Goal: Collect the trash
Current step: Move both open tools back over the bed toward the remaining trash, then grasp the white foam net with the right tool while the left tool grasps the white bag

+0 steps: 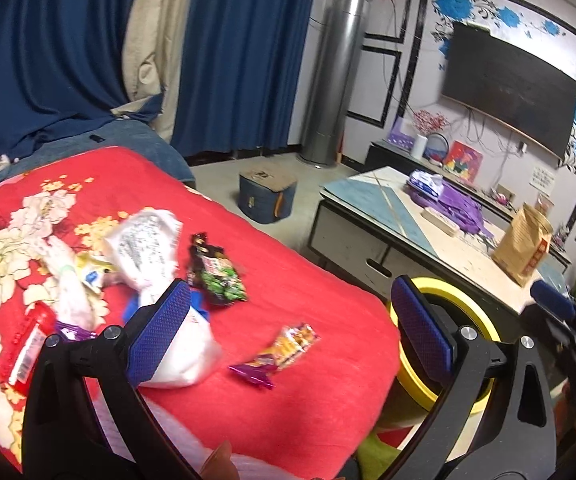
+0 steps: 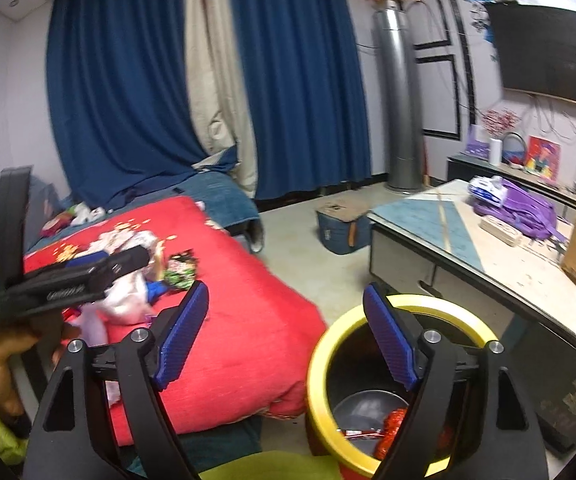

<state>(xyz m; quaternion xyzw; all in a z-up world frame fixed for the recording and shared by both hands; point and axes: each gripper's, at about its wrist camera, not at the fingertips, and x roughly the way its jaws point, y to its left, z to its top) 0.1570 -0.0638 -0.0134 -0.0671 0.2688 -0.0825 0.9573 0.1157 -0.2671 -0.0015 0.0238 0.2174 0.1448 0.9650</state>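
Both pairs of blue-padded fingers stand spread and empty: the left gripper (image 1: 288, 332) over the red floral blanket (image 1: 308, 380), the right gripper (image 2: 286, 340) above the round yellow-rimmed bin (image 2: 320, 364). A few red wrappers (image 2: 392, 426) already lie in the bin, so I judge the job barely begun — a green-and-black snack packet (image 1: 216, 276), an orange-and-purple wrapper (image 1: 280, 350) and crumpled white bags (image 1: 144, 248) remain on the bed. Blue curtains (image 2: 128, 80) hang beyond; a low table (image 2: 468, 220) stands right.

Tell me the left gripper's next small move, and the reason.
Probably lower the open left gripper onto the orange-and-purple snack wrapper on the red floral blanket: it lies loose nearest the fingers, and the yellow-rimmed bin stands close beside the bed.
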